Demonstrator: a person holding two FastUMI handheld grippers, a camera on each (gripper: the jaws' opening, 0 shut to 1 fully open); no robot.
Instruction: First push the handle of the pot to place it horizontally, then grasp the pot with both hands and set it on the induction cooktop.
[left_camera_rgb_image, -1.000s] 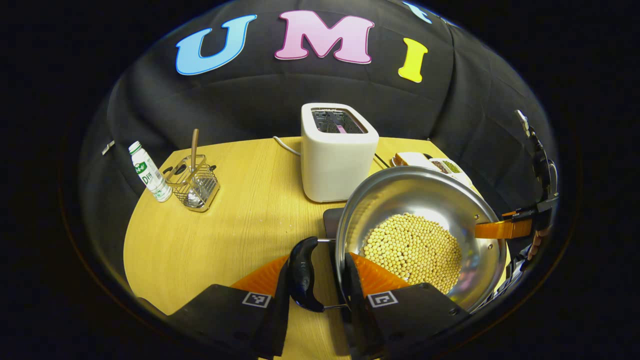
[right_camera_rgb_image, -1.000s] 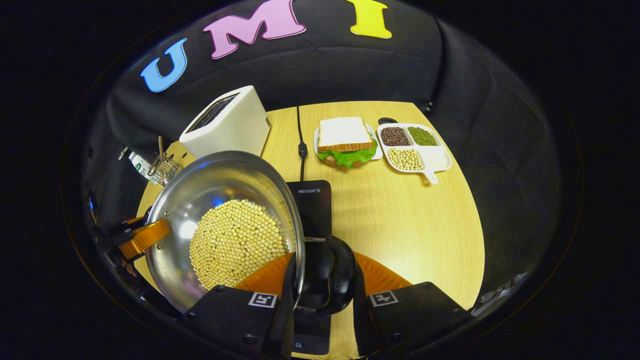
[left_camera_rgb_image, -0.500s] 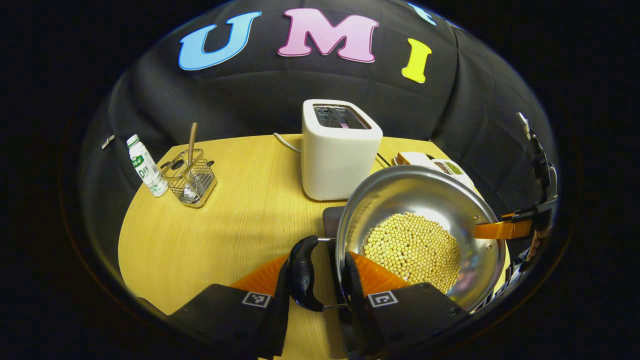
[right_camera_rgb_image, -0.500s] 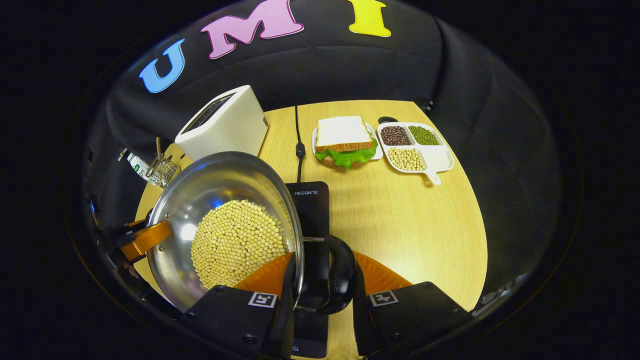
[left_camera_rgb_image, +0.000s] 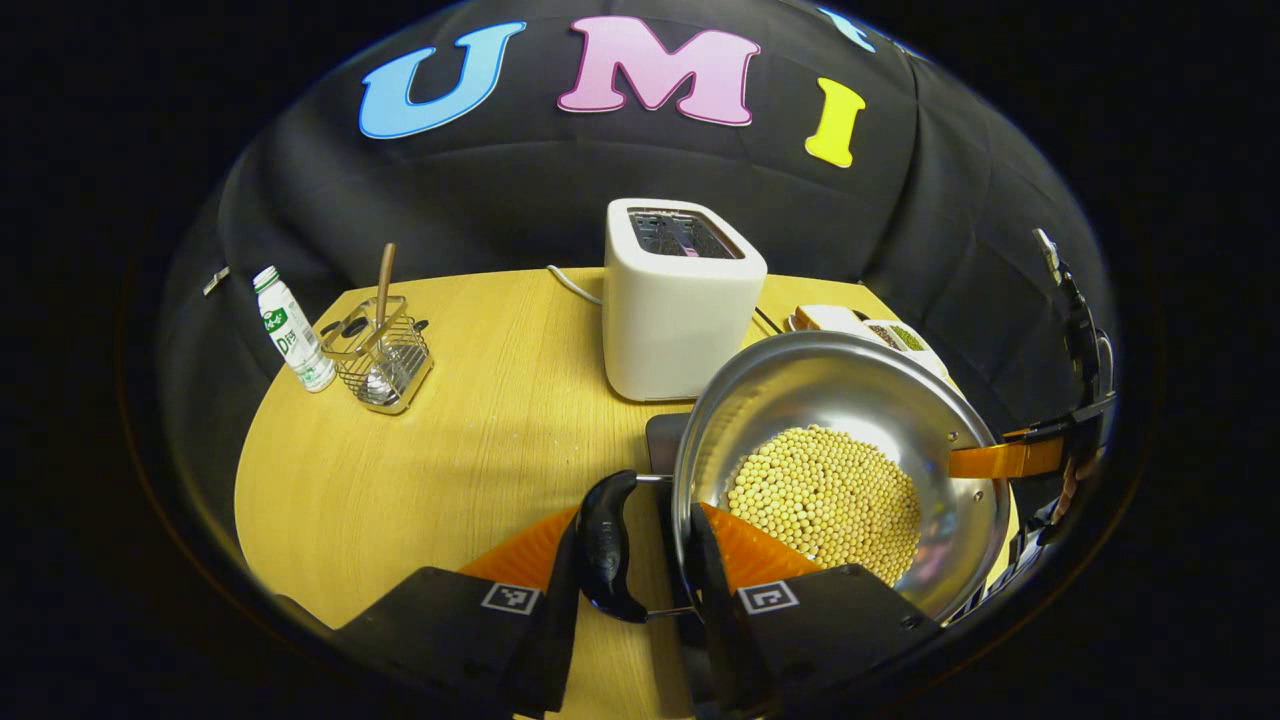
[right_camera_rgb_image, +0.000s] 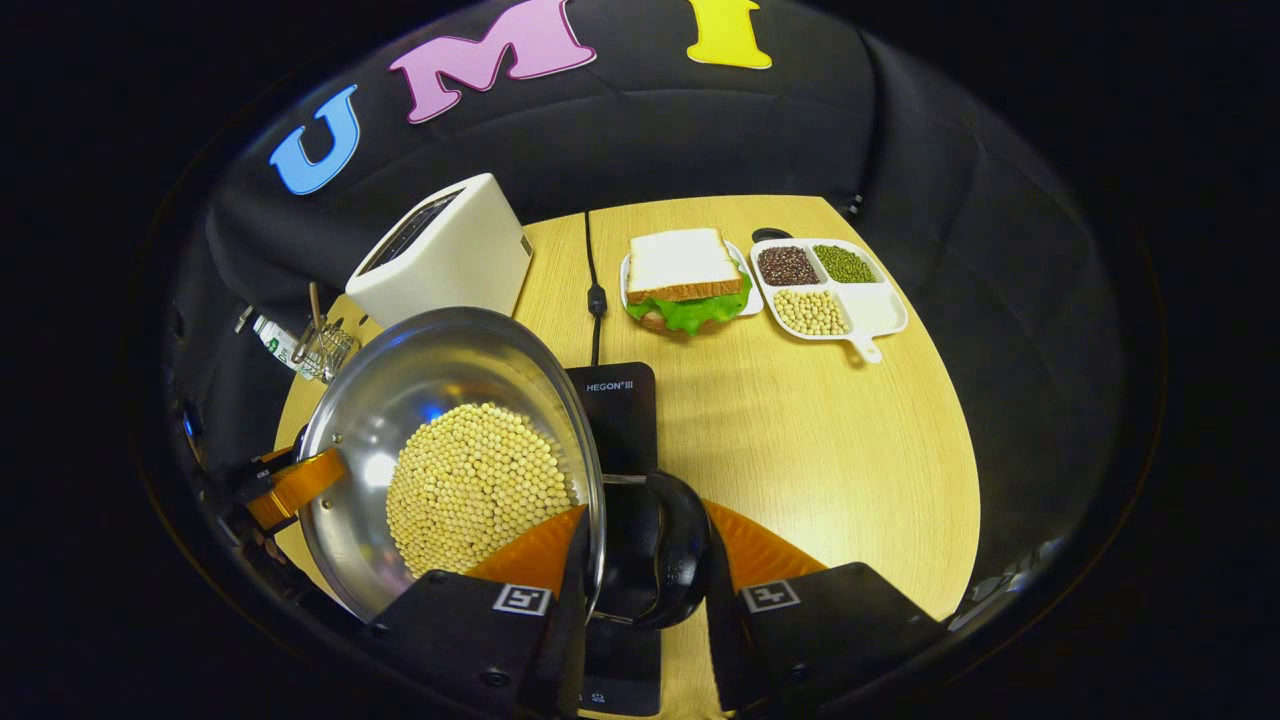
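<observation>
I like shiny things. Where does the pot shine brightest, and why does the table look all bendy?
Right gripper view: the pot has a bright white glare spot on its inner wall beside the beans. Left gripper view: the table edge bows round because the fisheye lens bends straight lines.

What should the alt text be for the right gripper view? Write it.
The right gripper is shut on the black side handle of a round steel pot of pale beans, held above a black induction cooktop on a wooden table.
</observation>
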